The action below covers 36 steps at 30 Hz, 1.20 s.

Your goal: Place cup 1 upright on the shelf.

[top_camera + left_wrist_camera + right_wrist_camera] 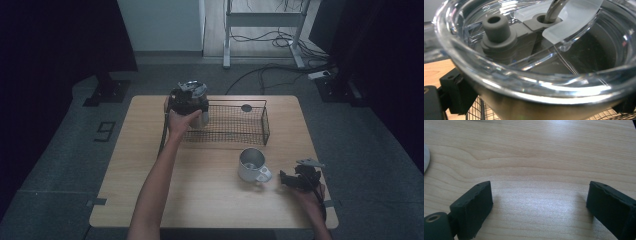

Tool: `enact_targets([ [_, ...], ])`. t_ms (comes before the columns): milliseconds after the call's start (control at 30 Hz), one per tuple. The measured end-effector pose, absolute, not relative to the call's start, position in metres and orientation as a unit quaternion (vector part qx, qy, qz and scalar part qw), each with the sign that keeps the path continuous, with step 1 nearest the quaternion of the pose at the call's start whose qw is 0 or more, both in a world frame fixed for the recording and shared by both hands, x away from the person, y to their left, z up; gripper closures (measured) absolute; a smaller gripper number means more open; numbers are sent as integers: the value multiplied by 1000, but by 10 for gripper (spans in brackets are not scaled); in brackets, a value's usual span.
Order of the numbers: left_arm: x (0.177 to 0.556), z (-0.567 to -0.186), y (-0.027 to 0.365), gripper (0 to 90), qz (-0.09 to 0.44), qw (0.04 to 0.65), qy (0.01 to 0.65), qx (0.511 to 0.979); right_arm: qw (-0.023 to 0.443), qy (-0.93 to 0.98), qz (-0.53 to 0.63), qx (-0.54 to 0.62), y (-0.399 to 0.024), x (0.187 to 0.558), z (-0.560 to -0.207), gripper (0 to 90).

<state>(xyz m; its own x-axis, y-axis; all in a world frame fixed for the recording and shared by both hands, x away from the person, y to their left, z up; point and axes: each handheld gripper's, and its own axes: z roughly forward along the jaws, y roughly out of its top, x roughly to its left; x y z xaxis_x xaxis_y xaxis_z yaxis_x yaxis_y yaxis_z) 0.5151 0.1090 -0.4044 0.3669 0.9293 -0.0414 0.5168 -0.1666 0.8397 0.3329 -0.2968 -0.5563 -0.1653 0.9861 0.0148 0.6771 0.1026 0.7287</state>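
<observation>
Held between the jaws of the left gripper (192,102): a steel tumbler (529,107), gripped by its body and hanging at the left end of the wire basket (255,131), at about 11 o'clock on the table (150,165). Capped with a clear lid (499,75); set in that lid, a grey spout (496,27) at 10 o'clock and a grey slider with a hole at 12 o'clock, a metal straw (554,8) rising out of that hole. Contents of the tumbler hidden beneath the lid. Basket mesh visible just under the tumbler's base in the left gripper view; touching or apart, impossible to tell.

Inside the basket, at its far side near 1 o'clock, one small dark round disc (246,107); otherwise only mesh.

Near the table's centre-right, at about 4 o'clock, a white mug (252,165), upright, mouth up, handle turned toward 4 o'clock, with nothing seen inside. Well apart from the basket, just beside the right gripper (284,179).

Right gripper low over the table near 4 o'clock, jaws spread wide, gripping nothing, bare wood between them; a sliver of the mug's white edge at 9 o'clock in the right gripper view.

Beyond the table at 12 o'clock, a metal stand (262,22) and loose cables (270,70) on the floor.
</observation>
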Motion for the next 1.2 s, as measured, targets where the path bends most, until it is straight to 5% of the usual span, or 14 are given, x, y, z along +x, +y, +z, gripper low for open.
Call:
enact_targets([
  [1200,522,-447,96,42,240,372,511,736,252,699,308,594,-297,333,-556,68],
])
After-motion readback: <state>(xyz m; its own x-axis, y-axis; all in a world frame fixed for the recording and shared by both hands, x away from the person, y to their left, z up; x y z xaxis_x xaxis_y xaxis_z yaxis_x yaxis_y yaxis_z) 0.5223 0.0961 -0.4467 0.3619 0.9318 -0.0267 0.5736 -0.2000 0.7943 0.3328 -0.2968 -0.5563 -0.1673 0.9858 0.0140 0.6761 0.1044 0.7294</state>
